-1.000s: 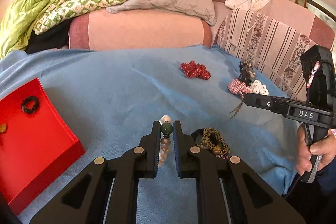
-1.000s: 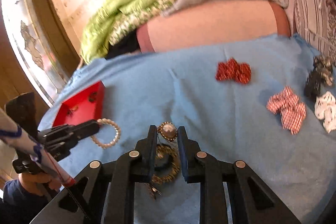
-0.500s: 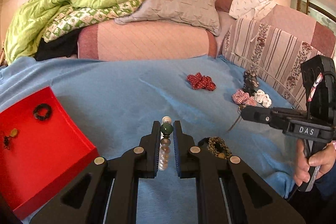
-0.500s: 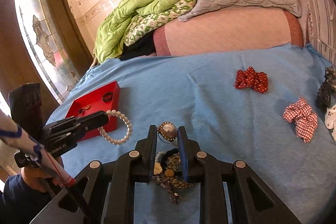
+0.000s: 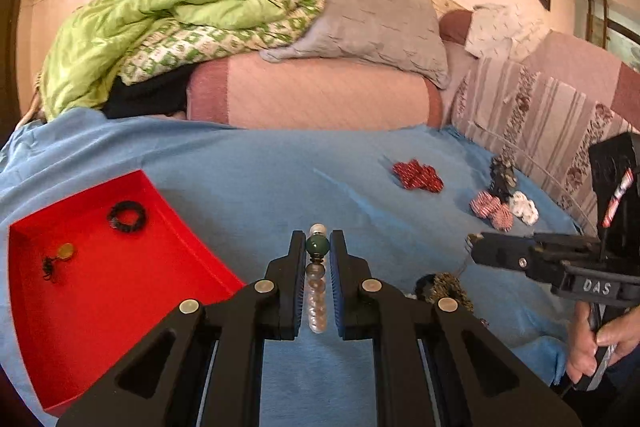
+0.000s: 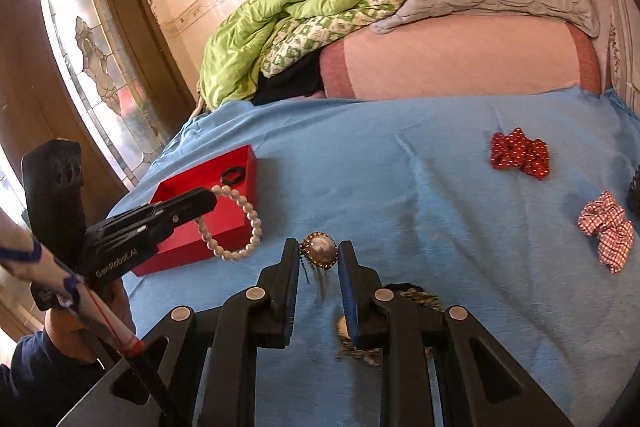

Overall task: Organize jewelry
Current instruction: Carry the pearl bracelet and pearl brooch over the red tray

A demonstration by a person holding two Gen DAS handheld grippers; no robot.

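Note:
My left gripper (image 5: pixel 317 247) is shut on a pearl bracelet (image 5: pixel 317 291) with a green bead, held above the blue bedspread; the bracelet hangs as a loop in the right wrist view (image 6: pixel 236 223). My right gripper (image 6: pixel 319 255) is shut on a round pearl brooch (image 6: pixel 319 251) with a gold rim and dangling chain. A red tray (image 5: pixel 120 283) lies to the left, holding a black ring-shaped band (image 5: pixel 127 217) and a small gold pendant (image 5: pixel 60 255). A pile of gold and dark jewelry (image 5: pixel 444 287) lies on the bedspread below the right gripper.
Red dotted bows (image 6: pixel 520 153), a red checked scrunchie (image 6: pixel 606 227), a white scrunchie (image 5: pixel 522 207) and a dark clip (image 5: pixel 502 175) lie on the blue bedspread (image 6: pixel 400 187). Pillows and a green quilt (image 6: pixel 288 23) are stacked at the back. A glass door (image 6: pixel 88 59) stands at left.
Both grippers have risen from the bedspread with their pieces. The left gripper has swung toward the red tray, which now fills more of its view.

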